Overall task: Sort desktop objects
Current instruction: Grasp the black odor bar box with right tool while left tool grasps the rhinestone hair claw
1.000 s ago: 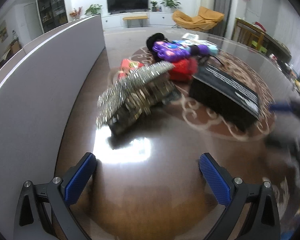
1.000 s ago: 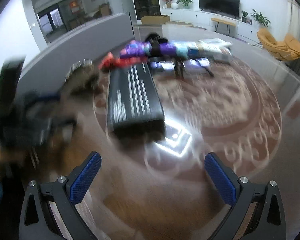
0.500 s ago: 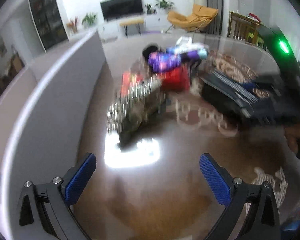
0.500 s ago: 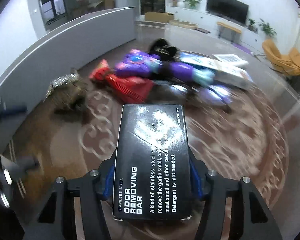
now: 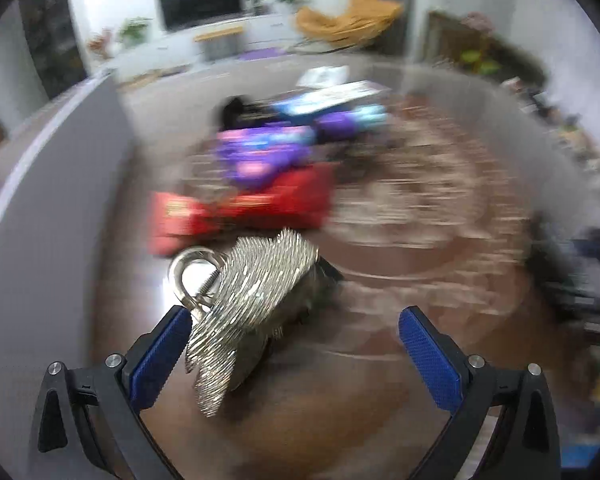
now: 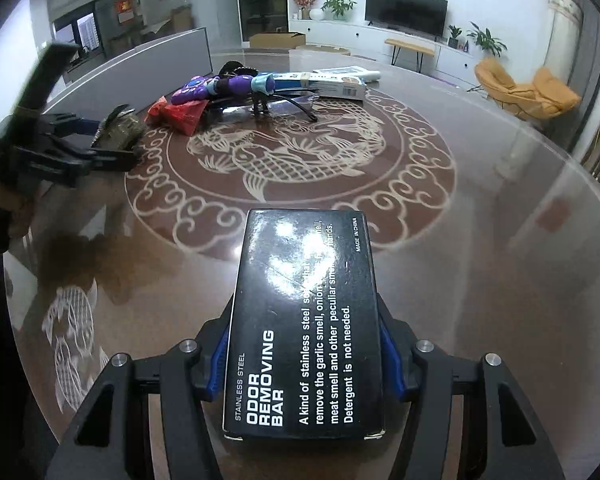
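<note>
Black carton lettering faced the right wrist camera: the odor-removing bar box [image 6: 304, 320] sat clamped between the blue pads of the right gripper [image 6: 304, 360], whose jaws had just been closing from wide open onto it. A second earlier that box lay on the glass table [image 6: 480, 240] beside the clutter. The left gripper [image 5: 296, 344], jaws spread, had advanced until the silver sequined pouch [image 5: 252, 304] lay between them, ungrasped. Judged status: one item secured; the pouch was likely next.
</note>
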Available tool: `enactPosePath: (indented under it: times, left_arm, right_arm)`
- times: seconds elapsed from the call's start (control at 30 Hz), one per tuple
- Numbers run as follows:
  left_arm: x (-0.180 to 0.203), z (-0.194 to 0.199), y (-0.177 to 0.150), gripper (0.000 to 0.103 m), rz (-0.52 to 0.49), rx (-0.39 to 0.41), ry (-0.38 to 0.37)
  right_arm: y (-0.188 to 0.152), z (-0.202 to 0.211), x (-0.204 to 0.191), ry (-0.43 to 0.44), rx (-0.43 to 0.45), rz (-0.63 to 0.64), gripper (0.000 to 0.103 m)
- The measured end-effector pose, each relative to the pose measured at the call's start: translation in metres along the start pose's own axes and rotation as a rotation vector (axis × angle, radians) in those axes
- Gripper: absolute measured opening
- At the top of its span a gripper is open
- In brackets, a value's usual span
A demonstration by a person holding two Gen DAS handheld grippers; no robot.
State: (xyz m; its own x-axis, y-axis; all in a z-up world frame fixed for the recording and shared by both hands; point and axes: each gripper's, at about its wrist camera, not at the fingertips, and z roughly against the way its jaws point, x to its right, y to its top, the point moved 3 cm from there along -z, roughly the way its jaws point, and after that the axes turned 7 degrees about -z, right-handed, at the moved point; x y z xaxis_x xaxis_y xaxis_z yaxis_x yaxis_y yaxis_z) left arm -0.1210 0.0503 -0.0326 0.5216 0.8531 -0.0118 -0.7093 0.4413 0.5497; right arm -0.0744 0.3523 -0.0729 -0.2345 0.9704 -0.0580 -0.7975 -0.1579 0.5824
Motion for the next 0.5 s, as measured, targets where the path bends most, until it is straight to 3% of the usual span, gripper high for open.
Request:
enactPosePath:
  times: [0.07,0.3,0.37,0.5]
  left_arm:
    - [0.014,0.006,-0.005,0.103,0.005,0.016,-0.067]
    - [0.017,-0.014,-0.005,0.103,0.020,-0.032,0.014]
    - [0.014,-0.022,-0.003,0.103,0.027,-0.046,0.018]
    - [0.013,-0.030,0.003,0.103,0.026,-0.021,0.077]
  right_arm:
    - [-0.001,0.000,0.004,0.003,0.008,0.015,0.060]
    - [0.000,-0.005,0.007,-0.004,0.032,-0.014,0.078]
    - [0.001,-0.007,0.006,-0.012,0.021,-0.012,0.093]
    - [0.000,-0.009,0.009,-0.023,0.007,-0.026,0.099]
